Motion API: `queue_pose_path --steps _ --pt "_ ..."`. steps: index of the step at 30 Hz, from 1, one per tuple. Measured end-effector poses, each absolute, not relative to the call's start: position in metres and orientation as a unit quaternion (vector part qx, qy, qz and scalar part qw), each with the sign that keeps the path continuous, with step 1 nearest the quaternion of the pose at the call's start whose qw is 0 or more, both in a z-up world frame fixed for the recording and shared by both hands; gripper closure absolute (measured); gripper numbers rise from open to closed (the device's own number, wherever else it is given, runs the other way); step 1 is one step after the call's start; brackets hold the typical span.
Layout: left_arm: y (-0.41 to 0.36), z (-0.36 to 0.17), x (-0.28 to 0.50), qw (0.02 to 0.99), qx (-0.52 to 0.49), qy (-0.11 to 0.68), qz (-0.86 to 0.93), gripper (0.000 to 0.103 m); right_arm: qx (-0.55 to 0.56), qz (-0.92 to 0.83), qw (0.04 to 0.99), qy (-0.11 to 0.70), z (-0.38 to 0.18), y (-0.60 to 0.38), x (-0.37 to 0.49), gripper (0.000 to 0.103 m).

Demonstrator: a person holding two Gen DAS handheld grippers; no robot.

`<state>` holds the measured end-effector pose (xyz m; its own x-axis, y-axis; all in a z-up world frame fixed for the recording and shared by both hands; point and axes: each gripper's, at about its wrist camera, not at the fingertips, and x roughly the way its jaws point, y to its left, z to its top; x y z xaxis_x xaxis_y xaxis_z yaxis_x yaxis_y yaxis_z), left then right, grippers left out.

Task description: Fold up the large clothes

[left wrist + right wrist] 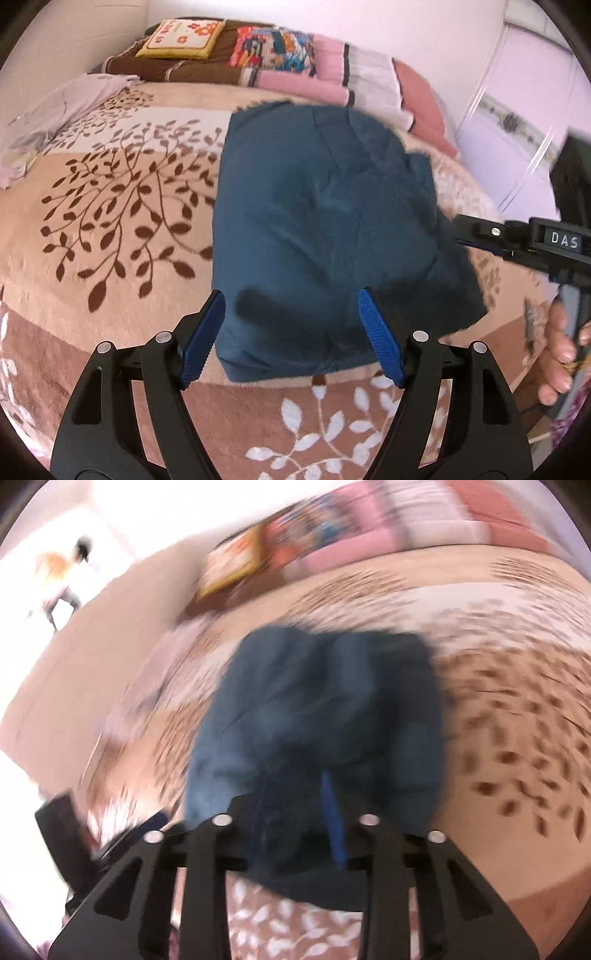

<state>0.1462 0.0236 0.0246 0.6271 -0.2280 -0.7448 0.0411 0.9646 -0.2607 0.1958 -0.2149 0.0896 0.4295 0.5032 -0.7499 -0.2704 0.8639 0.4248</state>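
We hold the left tongs (pixel 291 332) spread, unloaded, above the near edge of the blue garment (pixel 317 221); right tongs (pixel 295 805) pinch its side, likely to fold over the bedspread (pixel 110 206).

Garment (pixel 321 221): dark teal-blue, plain, no print. Bedspread (pixel 122 206) beneath it: beige, brown branch-and-leaf print; band nearest the garment's close edge dusty rose, white leaves. Left of garment, crumpled cloth (pixel 55 107): pale lilac. Beyond garment: cushion (pixel 183 37), yellow border, cream centre, orange flowers; blanket (pixel 192 68) under cushion, brown; patchwork pillow (pixel 275 50), multicolour; pink, black and white striped bedding (pixel 347 79). Left gripper (pixel 291 325): black frame, blue pads (pixel 380 339). Right gripper (pixel 295 805): black.
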Motion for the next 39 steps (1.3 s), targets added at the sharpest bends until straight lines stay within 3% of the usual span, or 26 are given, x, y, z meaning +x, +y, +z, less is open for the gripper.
queue_pose_path --steps 3,6,10,23,26,28,30,39 --pt "0.024 0.013 0.144 0.891 -0.108 0.436 -0.066 0.029 0.058 0.219 0.827 0.514 0.068 -0.186 0.198 0.086" --pt "0.022 0.004 0.142 0.885 -0.110 0.444 -0.083 0.027 0.048 0.157 0.826 0.540 0.028 -0.203 0.203 0.103" --pt "0.008 0.007 0.135 0.894 -0.070 0.437 -0.072 0.027 0.084 0.151 0.810 0.560 0.004 -0.213 0.210 0.103" --pt "0.006 0.049 0.088 0.908 -0.071 0.407 -0.068 0.027 0.011 0.110 0.853 0.510 0.046 -0.189 0.172 0.103" --pt "0.005 0.053 0.074 0.908 -0.081 0.406 -0.066 0.027 0.017 0.109 0.857 0.503 0.052 -0.194 0.154 0.098" --pt "0.004 0.053 0.064 0.905 -0.093 0.409 -0.066 0.027 0.018 0.108 0.862 0.496 0.057 -0.195 0.138 0.083" --pt "0.002 0.050 0.056 0.903 -0.100 0.414 -0.065 0.027 0.016 0.098 0.869 0.485 0.061 -0.197 0.120 0.049" --pt "-0.005 0.039 0.025 0.898 -0.094 0.428 -0.035 0.027 -0.032 0.062 0.886 0.459 0.058 -0.192 0.054 0.026"
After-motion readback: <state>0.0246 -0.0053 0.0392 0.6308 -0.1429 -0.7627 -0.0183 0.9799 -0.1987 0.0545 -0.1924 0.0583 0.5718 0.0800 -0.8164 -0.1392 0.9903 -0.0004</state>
